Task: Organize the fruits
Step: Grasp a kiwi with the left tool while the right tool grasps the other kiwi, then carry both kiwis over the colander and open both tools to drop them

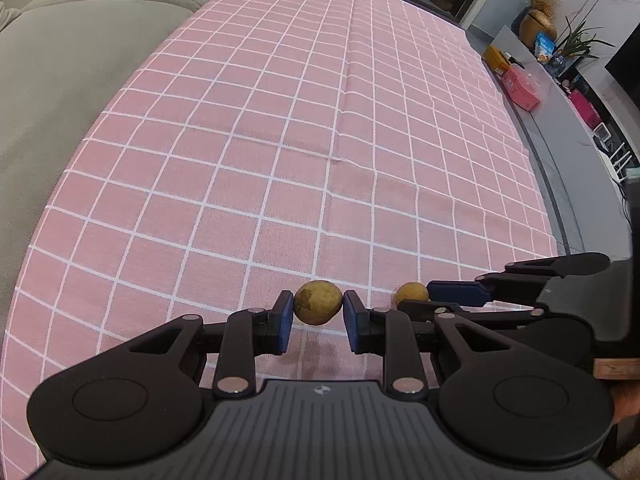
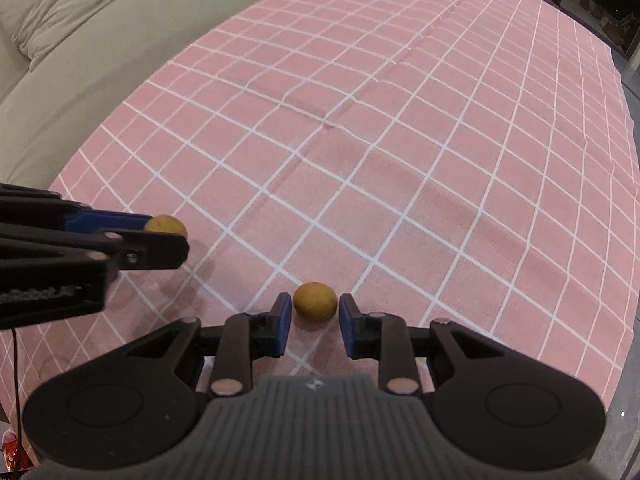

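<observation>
Two small round yellow-brown fruits lie on a pink checked tablecloth (image 1: 320, 120). In the left wrist view my left gripper (image 1: 318, 310) is shut on the first fruit (image 1: 318, 303), both blue pads touching its sides. In the right wrist view my right gripper (image 2: 314, 312) is open around the second fruit (image 2: 315, 302), with small gaps on both sides; the fruit rests on the cloth (image 2: 400, 140). The right gripper (image 1: 432, 300) and second fruit (image 1: 410, 293) show at the right of the left wrist view. The left gripper (image 2: 168, 236) with its fruit (image 2: 166, 225) shows at the left of the right wrist view.
A grey sofa (image 1: 60, 80) borders the table's left side and also shows in the right wrist view (image 2: 80, 40). A low counter (image 1: 560, 92) with boxes, a plant and a vase runs along the right beyond the table edge.
</observation>
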`<control>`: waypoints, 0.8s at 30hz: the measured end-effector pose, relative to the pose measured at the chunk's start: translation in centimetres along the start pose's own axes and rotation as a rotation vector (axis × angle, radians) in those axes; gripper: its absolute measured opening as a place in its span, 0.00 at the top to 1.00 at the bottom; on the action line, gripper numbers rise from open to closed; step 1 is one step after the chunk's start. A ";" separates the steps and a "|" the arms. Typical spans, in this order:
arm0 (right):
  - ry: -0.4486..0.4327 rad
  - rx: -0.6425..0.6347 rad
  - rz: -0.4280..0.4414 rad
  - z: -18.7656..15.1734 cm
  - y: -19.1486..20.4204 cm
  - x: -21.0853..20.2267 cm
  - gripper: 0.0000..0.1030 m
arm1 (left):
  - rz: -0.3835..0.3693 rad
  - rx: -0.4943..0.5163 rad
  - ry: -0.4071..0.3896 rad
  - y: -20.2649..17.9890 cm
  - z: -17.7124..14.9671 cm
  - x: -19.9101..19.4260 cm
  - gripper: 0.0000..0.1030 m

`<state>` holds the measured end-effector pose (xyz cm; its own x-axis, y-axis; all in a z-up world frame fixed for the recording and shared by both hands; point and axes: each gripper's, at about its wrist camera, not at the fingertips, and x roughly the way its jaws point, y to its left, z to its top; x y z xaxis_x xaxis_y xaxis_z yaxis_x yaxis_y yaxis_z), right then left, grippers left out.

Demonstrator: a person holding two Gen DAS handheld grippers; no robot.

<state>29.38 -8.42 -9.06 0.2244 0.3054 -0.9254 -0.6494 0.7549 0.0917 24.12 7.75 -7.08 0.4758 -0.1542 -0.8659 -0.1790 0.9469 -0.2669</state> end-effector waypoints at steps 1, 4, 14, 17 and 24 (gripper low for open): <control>0.007 -0.003 -0.001 0.1 0.1 0.2 0.79 | -0.003 0.000 -0.001 0.0 0.0 -0.1 0.71; 0.008 -0.019 -0.013 0.2 0.4 0.3 0.81 | -0.007 -0.006 -0.006 0.2 -0.1 -0.6 0.71; -0.103 0.000 -0.011 -0.6 0.7 -4.1 0.82 | -0.080 0.002 -0.051 -0.1 -0.2 -4.1 0.71; -0.165 0.029 -0.003 -1.4 1.0 -7.0 0.82 | -0.105 0.007 -0.062 -0.5 -0.5 -5.5 0.71; -0.323 0.122 0.009 -5.0 1.4 -14.2 0.82 | -0.212 0.016 -0.119 -2.5 -1.3 -9.6 0.71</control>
<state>21.67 -14.63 2.37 0.4501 0.4658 -0.7619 -0.5655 0.8090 0.1605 18.90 6.47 1.34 0.6000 -0.3165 -0.7348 -0.0513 0.9013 -0.4302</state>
